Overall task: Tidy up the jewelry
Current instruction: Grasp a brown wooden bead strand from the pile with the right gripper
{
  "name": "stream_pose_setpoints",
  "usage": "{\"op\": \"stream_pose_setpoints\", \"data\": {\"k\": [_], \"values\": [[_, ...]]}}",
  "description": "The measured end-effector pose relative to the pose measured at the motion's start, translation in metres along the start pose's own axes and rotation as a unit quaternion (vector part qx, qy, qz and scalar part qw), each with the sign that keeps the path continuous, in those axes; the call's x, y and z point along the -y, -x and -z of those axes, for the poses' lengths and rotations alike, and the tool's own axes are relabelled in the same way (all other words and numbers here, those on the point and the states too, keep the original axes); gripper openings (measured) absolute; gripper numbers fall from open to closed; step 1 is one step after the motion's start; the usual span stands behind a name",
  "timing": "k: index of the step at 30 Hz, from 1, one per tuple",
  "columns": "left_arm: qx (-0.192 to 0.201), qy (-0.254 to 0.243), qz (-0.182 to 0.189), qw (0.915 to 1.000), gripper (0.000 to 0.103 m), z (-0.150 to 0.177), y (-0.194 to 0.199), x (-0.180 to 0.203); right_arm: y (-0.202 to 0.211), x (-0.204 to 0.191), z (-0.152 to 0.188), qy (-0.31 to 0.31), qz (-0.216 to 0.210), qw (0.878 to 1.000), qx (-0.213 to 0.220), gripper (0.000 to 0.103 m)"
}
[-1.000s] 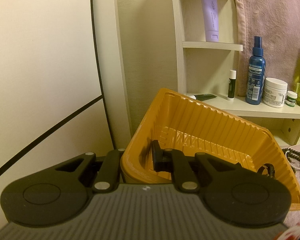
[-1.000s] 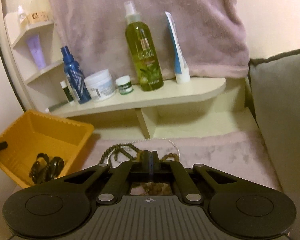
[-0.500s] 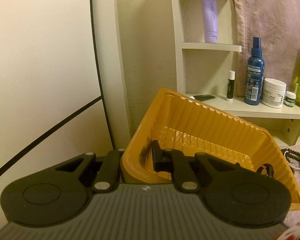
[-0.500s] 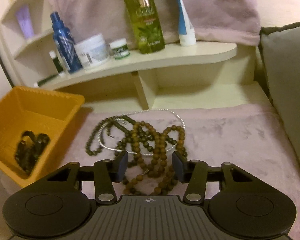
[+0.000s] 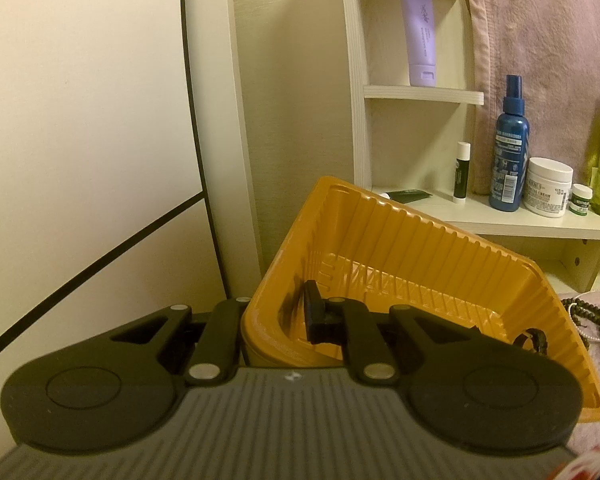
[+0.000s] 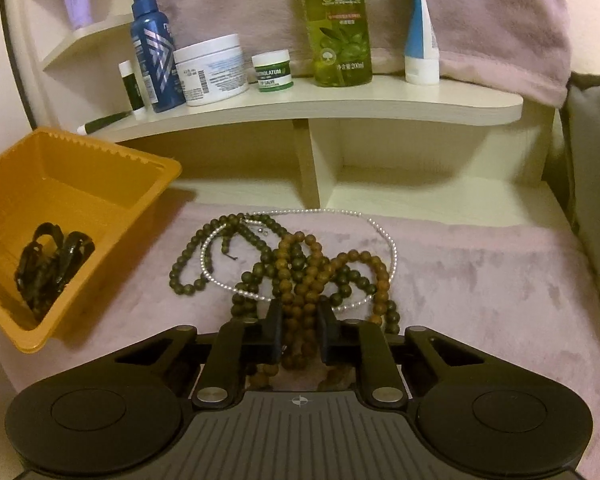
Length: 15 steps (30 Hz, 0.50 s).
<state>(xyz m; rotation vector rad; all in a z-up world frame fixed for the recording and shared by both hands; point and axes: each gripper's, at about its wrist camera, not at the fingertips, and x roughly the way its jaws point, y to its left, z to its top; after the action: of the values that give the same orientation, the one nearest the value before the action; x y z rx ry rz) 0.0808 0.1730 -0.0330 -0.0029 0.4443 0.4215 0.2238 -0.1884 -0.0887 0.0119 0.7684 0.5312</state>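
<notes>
- The left claw (image 5: pixel 278 322) is clamped on the near wall of the orange tray (image 5: pixel 440 248); one finger sits inside the tray, the other outside, and the outer one is mostly hidden behind the wall.
- The tray stands tilted, and its near right corner is covered by the claw's body in the left view.
- A dark bracelet (image 6: pixel 48 264) lies in the low end of the tray; in the left view only a small loop of it peeks out behind the claw body, and its make is hard to tell.
- The right claw (image 6: pixel 299 330) is narrowing around strands of the brown bead string (image 6: pixel 308 276), which run between its fingers; whether the pads already press on the beads cannot be made out.
- The brown string lies tangled with dark green beads (image 6: pixel 204 256) and a thin pearl necklace (image 6: pixel 312 213) on the pink cloth (image 6: pixel 480 280), just beside the tray.
- The lower part of the heap is hidden under the right claw.
- On the shelf (image 6: pixel 380 100) behind stand bottles and jars; the green bottle (image 6: pixel 338 24) is cut off at the top.
</notes>
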Motion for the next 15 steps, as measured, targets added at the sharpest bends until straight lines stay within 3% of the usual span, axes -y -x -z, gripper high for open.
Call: {"op": "stream_pose_setpoints", "data": {"k": [4, 10, 15], "values": [[0.000, -0.001, 0.001, 1.0000, 0.012, 0.000, 0.000, 0.000, 0.006, -0.005, 0.002, 0.007, 0.014, 1.000, -0.020, 0.021], [0.001, -0.001, 0.001, 1.0000, 0.012, 0.000, 0.001, 0.000, -0.003, -0.022, 0.006, 0.057, 0.041, 0.997, -0.009, 0.030], [0.001, 0.001, 0.001, 1.0000, 0.011, 0.000, 0.002, -0.001, -0.004, -0.025, 0.009, 0.085, 0.040, 0.996, -0.002, 0.022]]}}
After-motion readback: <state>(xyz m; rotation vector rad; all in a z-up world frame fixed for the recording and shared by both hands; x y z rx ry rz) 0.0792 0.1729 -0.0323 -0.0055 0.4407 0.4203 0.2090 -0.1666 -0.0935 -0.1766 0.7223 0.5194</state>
